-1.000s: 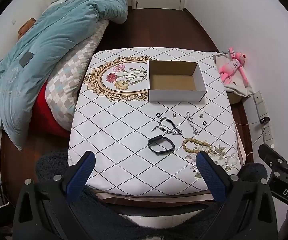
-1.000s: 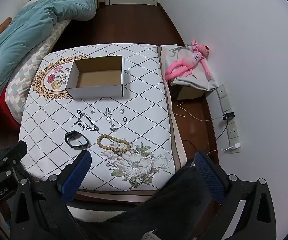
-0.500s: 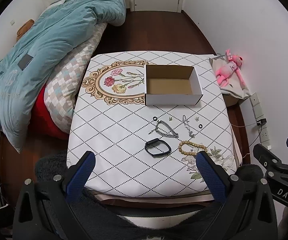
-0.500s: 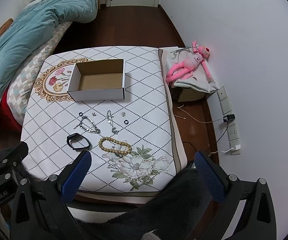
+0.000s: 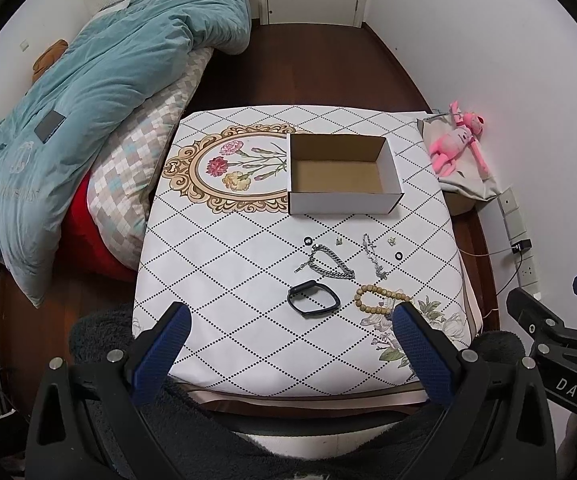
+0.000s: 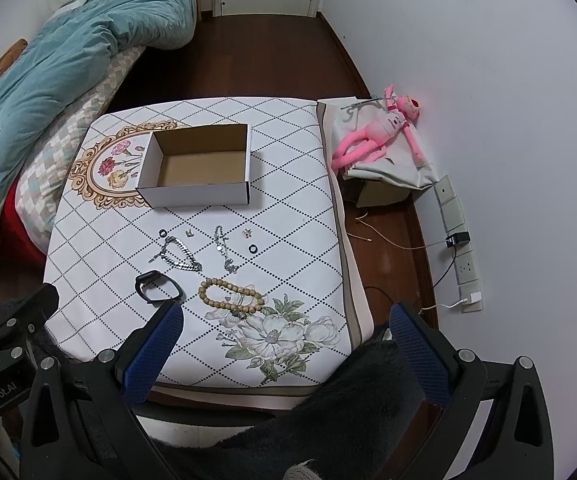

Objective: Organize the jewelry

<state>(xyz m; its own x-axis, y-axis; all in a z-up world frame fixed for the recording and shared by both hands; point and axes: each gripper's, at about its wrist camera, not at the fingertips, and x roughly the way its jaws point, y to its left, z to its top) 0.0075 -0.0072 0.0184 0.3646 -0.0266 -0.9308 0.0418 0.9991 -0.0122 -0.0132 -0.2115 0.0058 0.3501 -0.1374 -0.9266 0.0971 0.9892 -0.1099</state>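
Two small black rings [image 6: 163, 233] [image 6: 253, 248], two tiny metal charms [image 6: 188, 233] [image 6: 247, 233], two silver chains [image 6: 179, 256] [image 6: 224, 249], one black band [image 6: 159, 287] and one wooden bead bracelet [image 6: 230, 296] lie loose on the quilted table cover [image 6: 296, 216], all just in front of one empty cardboard box [image 6: 196, 168], nothing blocking my path. Off-table I note a blue duvet [image 5: 88, 92] to the left and a pink plush toy [image 6: 376, 136] by the wall. Left gripper [image 5: 288, 344] and right gripper [image 6: 284, 340] both hang over the near edge, jaws spread wide, holding and touching nothing
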